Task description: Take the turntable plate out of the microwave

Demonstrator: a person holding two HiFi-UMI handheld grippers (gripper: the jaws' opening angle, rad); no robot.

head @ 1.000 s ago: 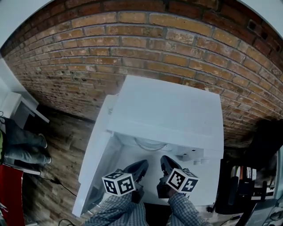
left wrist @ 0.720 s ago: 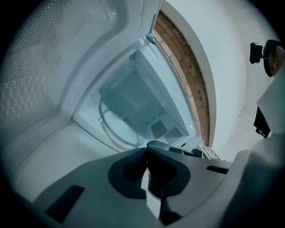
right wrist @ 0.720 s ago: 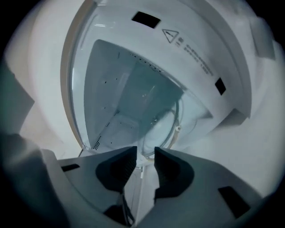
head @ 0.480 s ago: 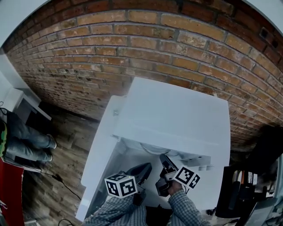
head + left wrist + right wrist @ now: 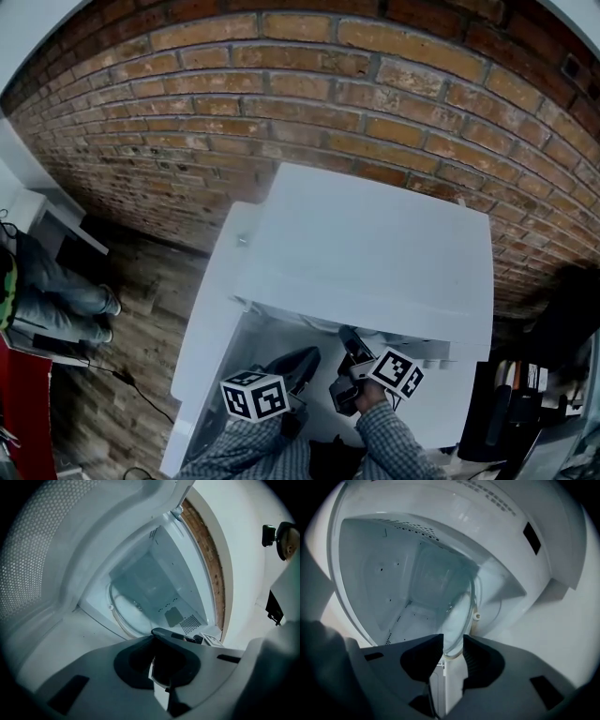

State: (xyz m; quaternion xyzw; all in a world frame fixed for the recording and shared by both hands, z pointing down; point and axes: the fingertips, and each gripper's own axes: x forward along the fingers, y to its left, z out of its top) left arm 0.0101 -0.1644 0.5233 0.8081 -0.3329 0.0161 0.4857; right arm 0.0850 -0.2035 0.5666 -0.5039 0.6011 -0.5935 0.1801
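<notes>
The white microwave (image 5: 375, 244) stands with its door (image 5: 202, 323) swung open to the left. The clear glass turntable plate (image 5: 459, 613) lies on the cavity floor, and it also shows in the left gripper view as the plate (image 5: 124, 613). My right gripper (image 5: 452, 645) is open at the cavity mouth, rolled to one side. The plate's near rim sits between its fingers (image 5: 423, 660), and I see no firm press on it. In the head view the right gripper (image 5: 349, 339) reaches under the microwave's top edge. My left gripper (image 5: 158, 667) is shut and empty, just left of it.
The door's dotted mesh window (image 5: 28, 564) fills the left of the left gripper view. The knobs (image 5: 429, 357) are at the right of the microwave's front. A brick wall (image 5: 281, 84) rises behind. A person's legs (image 5: 56, 300) rest on the wooden floor at left. Dark clutter (image 5: 525, 412) lies at right.
My right gripper has rolled onto its side and moved forward into the cavity mouth. The left gripper has barely moved.
</notes>
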